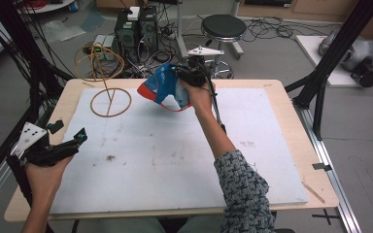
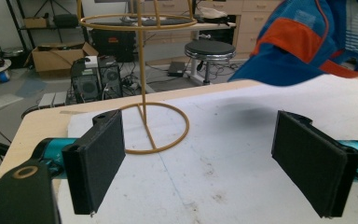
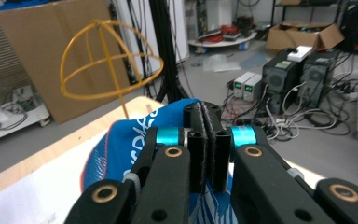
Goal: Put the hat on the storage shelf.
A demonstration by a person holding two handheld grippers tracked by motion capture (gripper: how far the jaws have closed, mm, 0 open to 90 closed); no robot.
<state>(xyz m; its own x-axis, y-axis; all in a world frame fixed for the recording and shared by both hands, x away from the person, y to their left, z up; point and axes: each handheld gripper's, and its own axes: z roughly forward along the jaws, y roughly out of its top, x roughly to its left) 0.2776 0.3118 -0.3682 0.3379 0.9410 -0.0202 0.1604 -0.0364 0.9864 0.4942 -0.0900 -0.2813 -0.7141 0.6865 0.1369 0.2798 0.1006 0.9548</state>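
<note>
A blue cap with orange trim hangs above the far middle of the table, pinched by my right gripper, whose jaws are shut on the cap's fabric. The cap floats above the white board, casting a shadow. A yellow wire hat stand with a ring base and domed top stands at the far left of the board, left of the cap; its stem and base sit ahead of my left gripper. The left gripper rests near the table's left edge, open with nothing between its pads.
The white board covers most of the wooden table. Beyond the far edge stand computer towers, a black stool and loose cables. Black frame posts rise at the right.
</note>
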